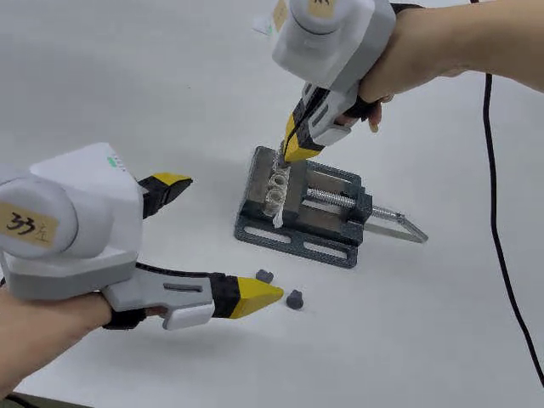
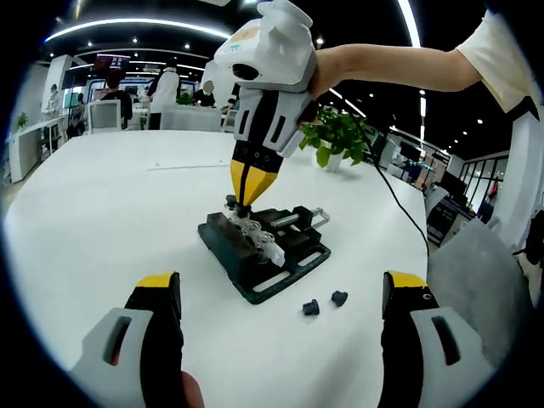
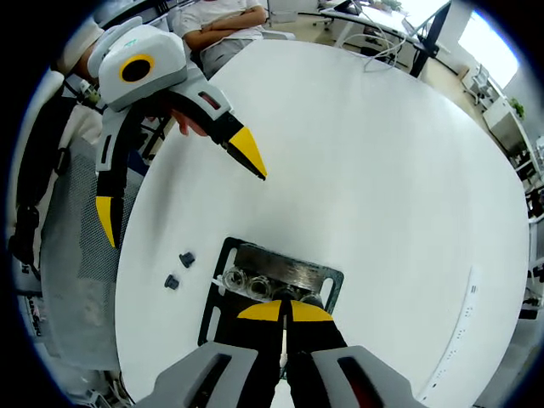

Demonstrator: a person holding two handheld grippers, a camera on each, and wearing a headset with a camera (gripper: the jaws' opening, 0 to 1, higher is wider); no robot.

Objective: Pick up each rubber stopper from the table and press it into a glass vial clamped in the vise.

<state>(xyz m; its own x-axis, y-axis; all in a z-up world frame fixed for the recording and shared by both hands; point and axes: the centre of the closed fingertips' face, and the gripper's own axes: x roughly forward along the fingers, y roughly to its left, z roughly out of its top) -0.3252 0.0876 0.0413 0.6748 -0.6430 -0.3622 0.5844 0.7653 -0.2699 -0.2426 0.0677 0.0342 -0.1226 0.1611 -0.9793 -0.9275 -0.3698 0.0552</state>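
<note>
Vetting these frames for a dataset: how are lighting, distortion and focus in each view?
Head view: soft, even light, only faint shadows on the white table, vise sharp. Left gripper view: fisheye curves the table edge, ceiling lights glare overhead, loose stoppers small but clear. Right gripper view: strong barrel distortion, bright window at top right, vials in focus.

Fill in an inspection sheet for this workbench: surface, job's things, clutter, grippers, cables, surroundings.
Surface: white table, no spills seen.
Job's things: vise clamping a row of glass vials; two loose rubber stoppers on the table beside it.
Clutter: pale strip lying far off on the table.
Grippers: left gripper open, above the table near the stoppers; right gripper shut, tips down at the vials.
Cables: black cable trailing across the table.
Surroundings: office with a potted plant and people.
</note>
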